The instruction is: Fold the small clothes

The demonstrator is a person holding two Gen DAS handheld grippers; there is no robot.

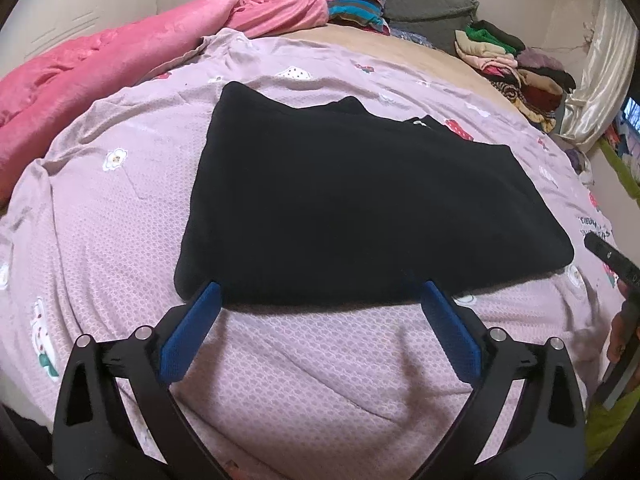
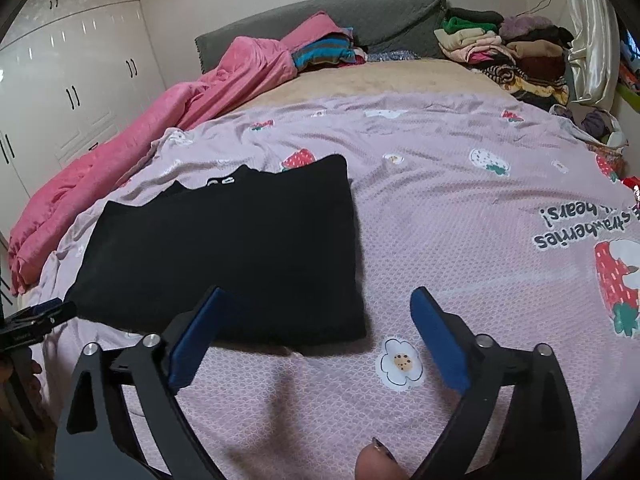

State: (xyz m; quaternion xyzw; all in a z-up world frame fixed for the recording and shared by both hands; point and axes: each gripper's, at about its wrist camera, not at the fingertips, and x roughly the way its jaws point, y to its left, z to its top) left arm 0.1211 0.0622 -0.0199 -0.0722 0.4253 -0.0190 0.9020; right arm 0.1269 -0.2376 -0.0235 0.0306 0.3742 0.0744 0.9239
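Left wrist view: left gripper (image 1: 320, 294) spread wide, holding nothing; black garment (image 1: 360, 200) lies flat on the lilac bedspread (image 1: 100, 220), its near hem just ahead between the fingertips, long axis running left to right.

Right wrist view: right gripper (image 2: 316, 300) spread, empty; garment (image 2: 232, 248) ahead and leftward, its near right corner beside the left fingertip.

Nearer tongs: likely the left, squarely facing the hem.
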